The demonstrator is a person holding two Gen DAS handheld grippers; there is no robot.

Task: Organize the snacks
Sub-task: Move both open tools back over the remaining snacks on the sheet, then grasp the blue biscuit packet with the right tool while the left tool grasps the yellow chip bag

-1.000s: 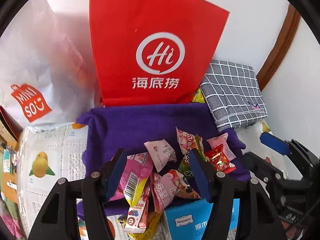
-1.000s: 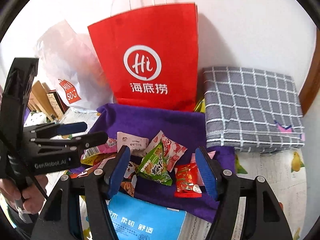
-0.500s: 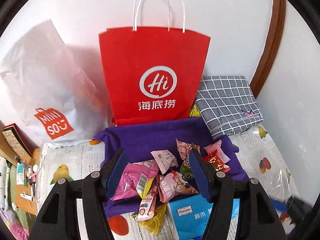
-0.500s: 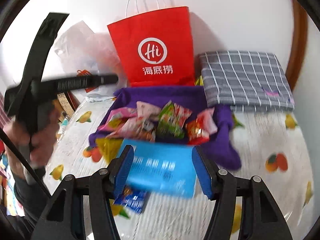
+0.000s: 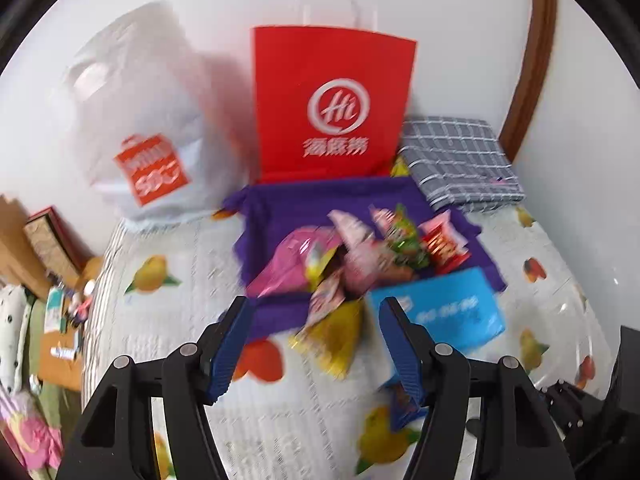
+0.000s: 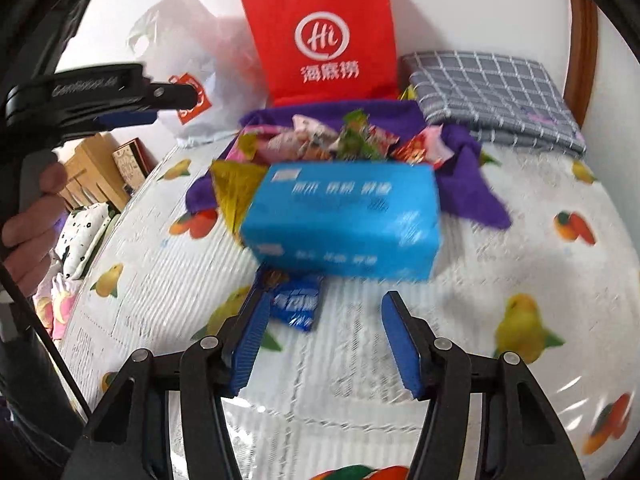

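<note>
Hovering both grippers over the table, nothing held — left gripper (image 5: 316,344) and right gripper (image 6: 324,344) each have fingers spread wide with only tablecloth (image 6: 500,280) between them. Snack packets (image 5: 360,248) sit heaped on the purple cloth (image 5: 312,204), in front of the red paper bag (image 5: 332,108); a yellow packet (image 5: 336,336) spills off the cloth's near edge, and the blue box (image 6: 344,220) lies against the front of the pile. Our read: the step in hand is choosing a first pick. We'd take a loose outlier first, come in low and level, close on the packet's body rather than a crimped edge, and avoid snagging the cloth. Frames are blurred, so we'd settle before closing. Right view shows what the left barely does: a small blue packet (image 6: 296,304) on the table just in front of the box, near our left finger (image 6: 250,344), plus the hand (image 6: 32,216) holding the left gripper. Left view shows the pile from above — pink packet (image 5: 288,264), green one (image 5: 404,236), red one (image 5: 442,244) — where the right view has the box hiding much of it. Grey checked fabric (image 6: 492,96) sits folded right of the bag, white plastic bag (image 5: 148,120) left.
</note>
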